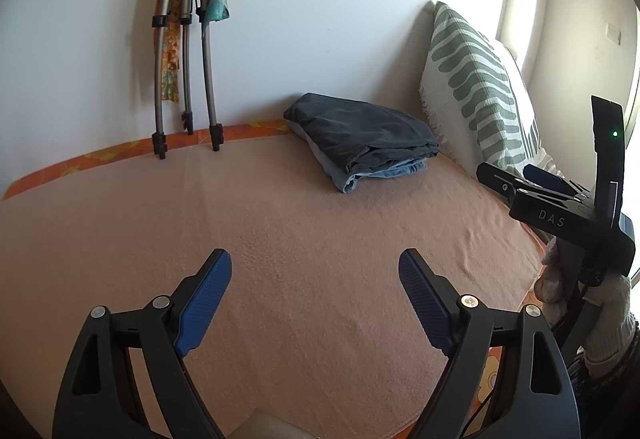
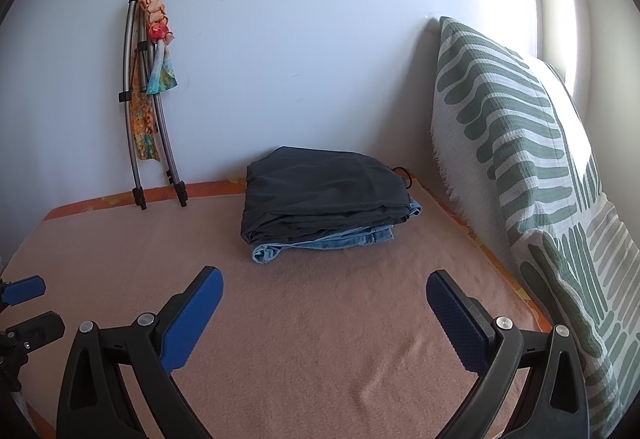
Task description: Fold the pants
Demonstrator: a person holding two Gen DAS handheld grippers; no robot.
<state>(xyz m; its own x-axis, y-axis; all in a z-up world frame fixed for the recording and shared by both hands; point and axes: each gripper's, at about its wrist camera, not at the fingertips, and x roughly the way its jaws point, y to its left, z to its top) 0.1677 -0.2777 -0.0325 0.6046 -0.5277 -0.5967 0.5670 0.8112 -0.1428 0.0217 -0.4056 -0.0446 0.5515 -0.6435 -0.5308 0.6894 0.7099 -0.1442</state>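
Dark grey pants (image 1: 362, 129) lie folded on top of folded blue jeans (image 1: 380, 175) at the far side of a bed with a peach blanket (image 1: 280, 239). The stack also shows in the right wrist view, grey pants (image 2: 324, 191) over the jeans (image 2: 320, 243). My left gripper (image 1: 315, 267) is open and empty above the blanket, well short of the stack. My right gripper (image 2: 325, 285) is open and empty, a little in front of the stack. The right gripper also shows at the right edge of the left wrist view (image 1: 520, 175).
A green-and-white patterned pillow (image 2: 520, 159) leans against the wall at the right. Folded metal tripod legs (image 2: 136, 119) with colourful cloth lean on the back wall at the left. An orange sheet edge (image 1: 100, 159) borders the blanket. A bright window is at the far right.
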